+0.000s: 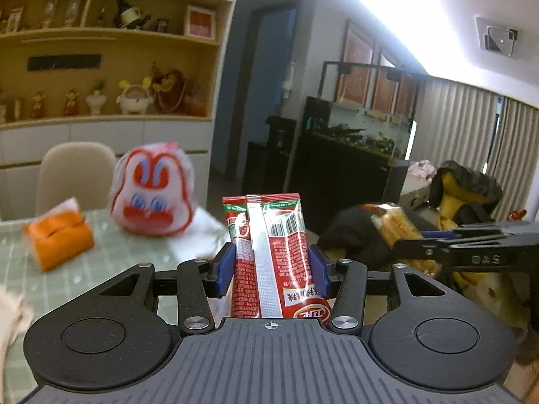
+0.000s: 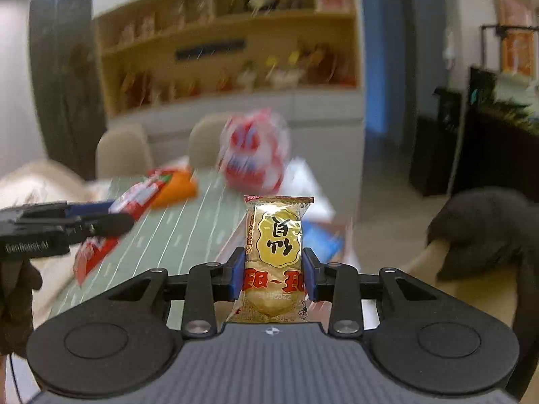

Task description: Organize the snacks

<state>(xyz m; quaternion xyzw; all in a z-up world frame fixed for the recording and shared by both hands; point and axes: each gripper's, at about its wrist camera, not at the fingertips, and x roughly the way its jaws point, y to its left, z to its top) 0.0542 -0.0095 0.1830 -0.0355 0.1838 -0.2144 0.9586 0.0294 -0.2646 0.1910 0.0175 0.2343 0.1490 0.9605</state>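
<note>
**A dim dining room with shelves and a fish tank**

A wood-toned shelf unit (image 1: 107, 47) fills the far wall, its niches crowded with figurines and a framed picture, white cabinet fronts below; two beige chairs (image 2: 123, 153) stand behind the table with a green checked cloth (image 1: 111, 262); beside the shelves a blue-lit doorway (image 1: 273, 91) opens; a glass fish tank (image 1: 363, 124) sits on a dark cabinet; pleated curtains (image 1: 471, 124) cover the far side; a bright ceiling light strip (image 1: 404, 6) glares overhead.

tissue pack (image 1: 57, 235) left of rabbit bag (image 1: 153, 190) on table (image 1: 101, 269).
</note>
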